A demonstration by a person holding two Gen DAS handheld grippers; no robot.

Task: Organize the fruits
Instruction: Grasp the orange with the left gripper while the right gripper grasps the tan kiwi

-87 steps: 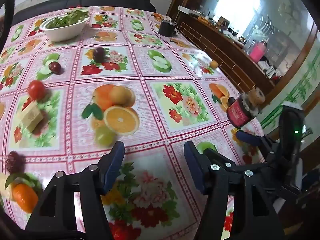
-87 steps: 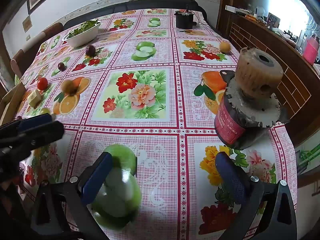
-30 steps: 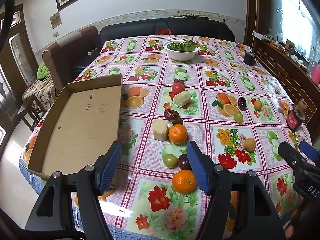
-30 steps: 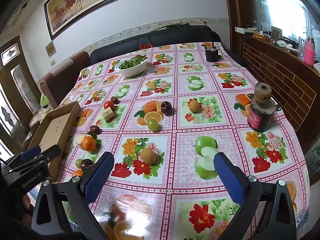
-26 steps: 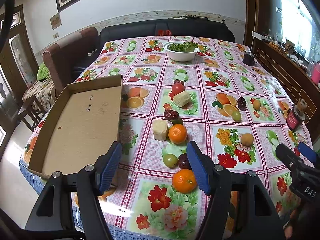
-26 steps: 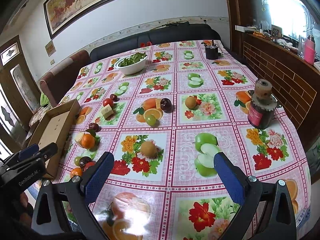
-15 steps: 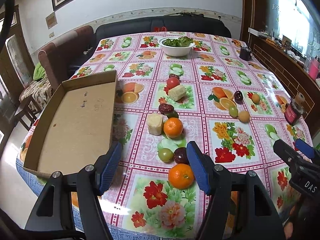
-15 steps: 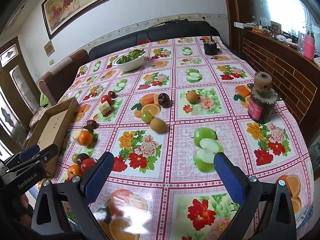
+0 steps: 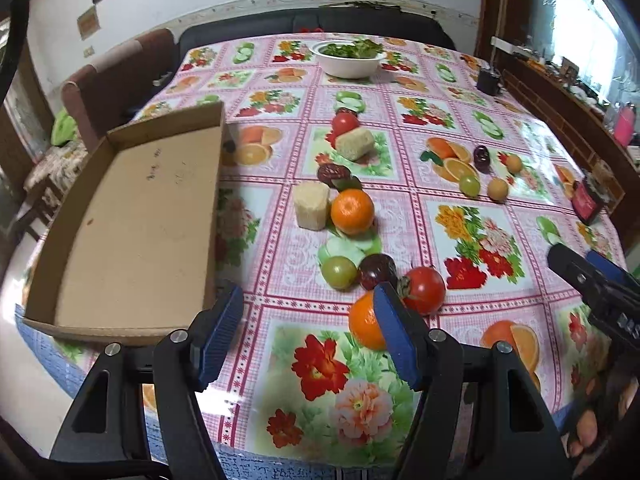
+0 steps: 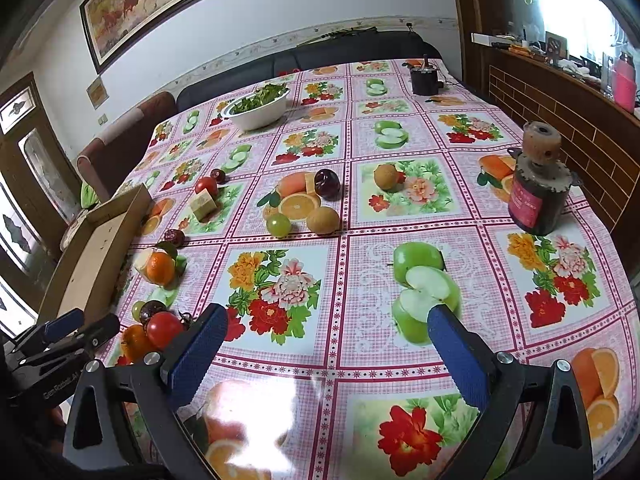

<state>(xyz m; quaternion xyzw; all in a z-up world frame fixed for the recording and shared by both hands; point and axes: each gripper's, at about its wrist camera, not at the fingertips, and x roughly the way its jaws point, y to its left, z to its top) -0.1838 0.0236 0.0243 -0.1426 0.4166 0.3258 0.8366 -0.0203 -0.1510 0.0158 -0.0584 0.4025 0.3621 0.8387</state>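
Both jaws stand apart and hold nothing: left gripper hovers over the near table edge, right gripper over the tablecloth. Cardboard box appears empty. Fruit lies loose beside it: orange, tomato, green fruit. Sorting has evidently not begun; every piece remains to be moved.

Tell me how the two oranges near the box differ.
The near orange sits by the table edge, partly hidden behind the left claw and touching a tomato. The far orange is in full view beside a pale block. Both are round, bright orange and similar in size.
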